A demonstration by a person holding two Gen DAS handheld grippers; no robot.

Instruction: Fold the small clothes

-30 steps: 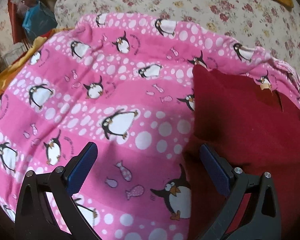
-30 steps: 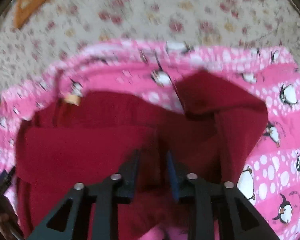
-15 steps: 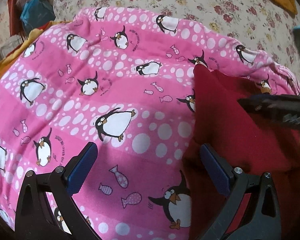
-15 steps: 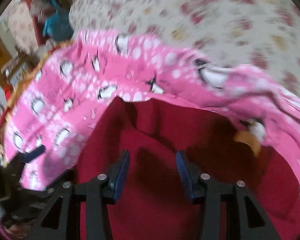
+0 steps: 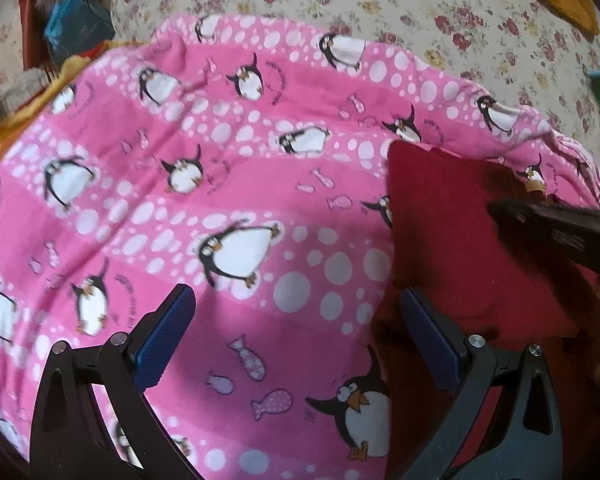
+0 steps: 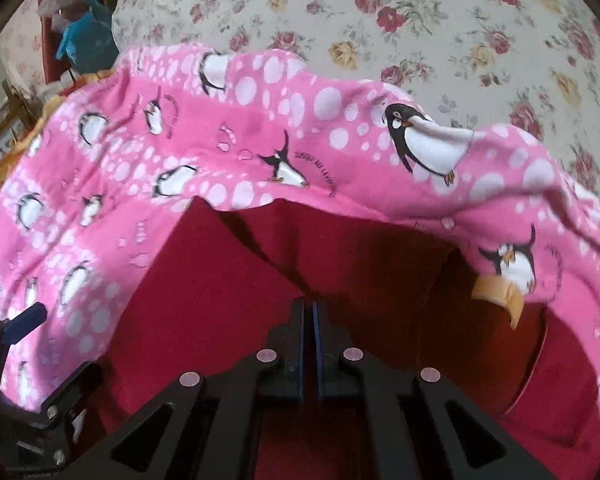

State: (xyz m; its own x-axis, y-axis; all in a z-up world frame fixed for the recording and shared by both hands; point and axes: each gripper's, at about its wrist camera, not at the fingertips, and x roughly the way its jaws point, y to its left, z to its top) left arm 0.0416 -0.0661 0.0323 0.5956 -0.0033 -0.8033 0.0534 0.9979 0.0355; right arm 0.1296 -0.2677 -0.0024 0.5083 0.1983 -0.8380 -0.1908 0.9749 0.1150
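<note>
Clamping together now, right hand-held gripper (image 6: 308,316) meets red garment (image 6: 204,300).

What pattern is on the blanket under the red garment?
Pink blanket with black-and-white penguins, white dots and small fish; clearest in the left wrist view.

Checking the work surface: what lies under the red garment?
The pink penguin blanket shows around the red garment, over the floral bedsheet. Directly beneath is covered.

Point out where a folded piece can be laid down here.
Free: the pink penguin blanket between the left claw and the floral sheet. Crowded: the red garment, with the right claw shut over it.
</note>
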